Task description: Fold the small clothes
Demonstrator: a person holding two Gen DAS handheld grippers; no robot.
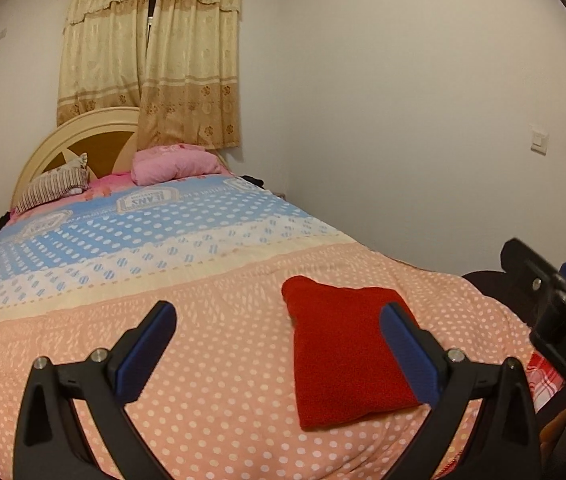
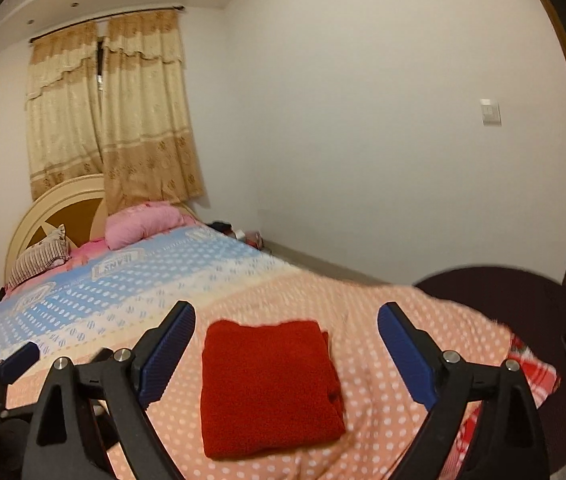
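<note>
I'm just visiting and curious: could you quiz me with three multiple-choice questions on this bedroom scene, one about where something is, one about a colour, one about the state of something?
1. Where does the red garment lie?
A. on the pink pillow
B. on the peach dotted end of the bedspread
C. on the floor

2. What colour are the pads on the gripper fingers?
A. blue
B. yellow
C. white

3. How is the red garment now?
A. spread out flat with sleeves showing
B. hanging from a gripper
C. folded into a compact rectangle

Answers:
1 B: it rests on the bedspread, near the foot of the bed.
2 A: the right gripper and left gripper both carry blue pads.
3 C: it lies as a neat block, and both grippers are open and hold nothing.
</note>
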